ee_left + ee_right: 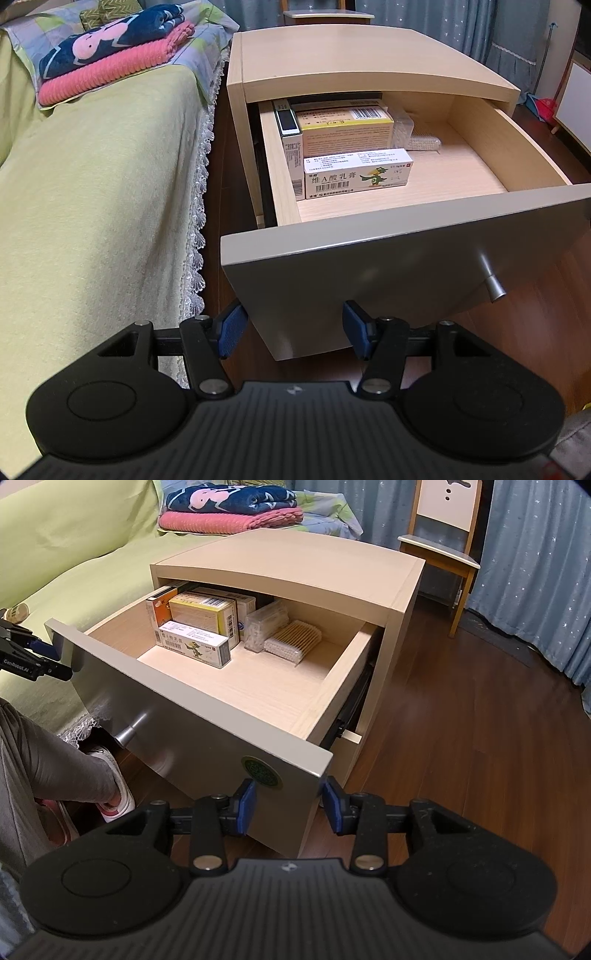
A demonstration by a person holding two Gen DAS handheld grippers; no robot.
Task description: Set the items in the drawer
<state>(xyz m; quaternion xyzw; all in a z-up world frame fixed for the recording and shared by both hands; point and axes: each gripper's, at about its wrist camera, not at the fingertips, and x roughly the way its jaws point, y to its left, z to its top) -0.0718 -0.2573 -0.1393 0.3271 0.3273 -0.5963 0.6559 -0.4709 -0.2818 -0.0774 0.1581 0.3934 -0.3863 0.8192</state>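
Left wrist view: left claw [291, 330] has its fingers apart, nothing between them, low at 6 o'clock just in front of the drawer [369, 266] face. Drawer is pulled well out of the nightstand [369, 55]. Inside, at 11 o'clock: white box [356, 173] lying in front, yellow box [345, 129] behind it, a thin box [290, 140] on edge along the left wall. Right half of the floor is bare wood. Knob [493, 286] sits at 4 o'clock. Bed [92, 203] at 9 o'clock, folded towels [110, 55] on it.

Right wrist view: right claw [288, 806] also spread and empty, straddling the near right corner of the drawer [207, 738] face. Boxes cluster at the back left; swab packs [291, 640] just right of them. Left claw [40, 657] peeks in at 9 o'clock by the far corner of the front. A leg [48, 760] and shoe [118, 794] sit under the drawer at 8 o'clock.

Risks, my read: items look to be in already, so closing is likely next. Push from one corner only and the slides could rack and jam. Fast shove could topple the upright boxes. A finger could catch the front's edge.
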